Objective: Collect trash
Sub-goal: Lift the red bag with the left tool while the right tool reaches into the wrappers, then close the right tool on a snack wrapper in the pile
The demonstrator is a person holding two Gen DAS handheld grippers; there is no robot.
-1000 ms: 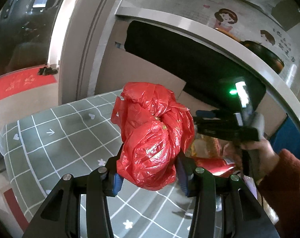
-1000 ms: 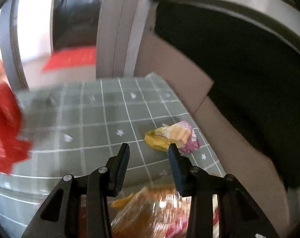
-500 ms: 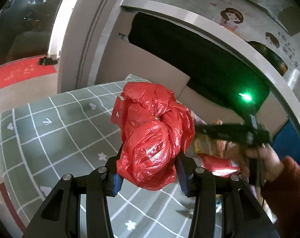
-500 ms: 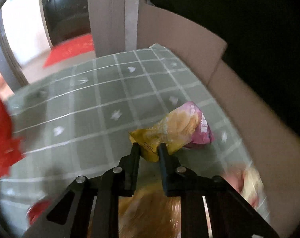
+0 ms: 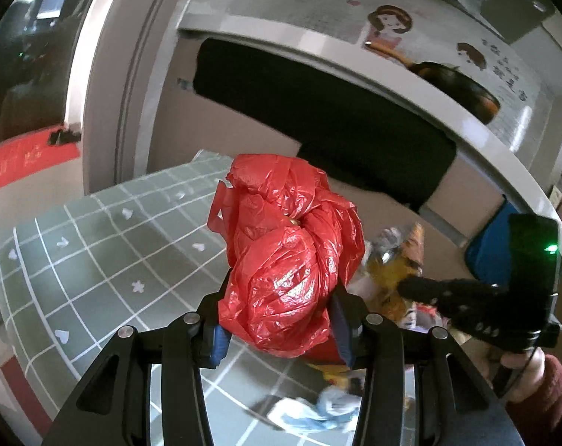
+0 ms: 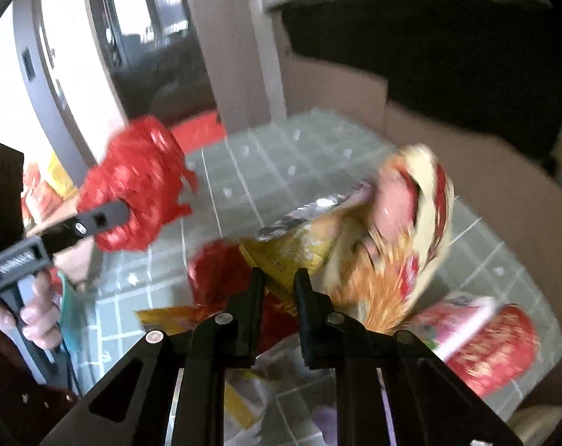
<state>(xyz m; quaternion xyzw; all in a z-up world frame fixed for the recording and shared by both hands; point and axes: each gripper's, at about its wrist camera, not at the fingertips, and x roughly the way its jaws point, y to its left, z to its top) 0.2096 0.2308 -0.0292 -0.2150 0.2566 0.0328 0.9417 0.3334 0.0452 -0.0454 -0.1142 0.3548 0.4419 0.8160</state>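
The left gripper [image 5: 279, 329] has its jaws about half open, clamped on a crumpled red plastic bag [image 5: 290, 256] held above the green checked surface [image 5: 95, 245]. The right gripper [image 6: 278, 284] is closing its jaws, now almost together, on the corner of a yellow snack wrapper [image 6: 292, 252] (the motion blurs it), which extends up and to the right from the jaws, long axis slanting away. The bag sits up and to the left of that wrapper, well apart, so the wrapper must travel leftward to reach it. I count one bag, two grippers, and at least three more wrappers lying loose, among them a red packet [image 6: 496, 345] at the lower right.
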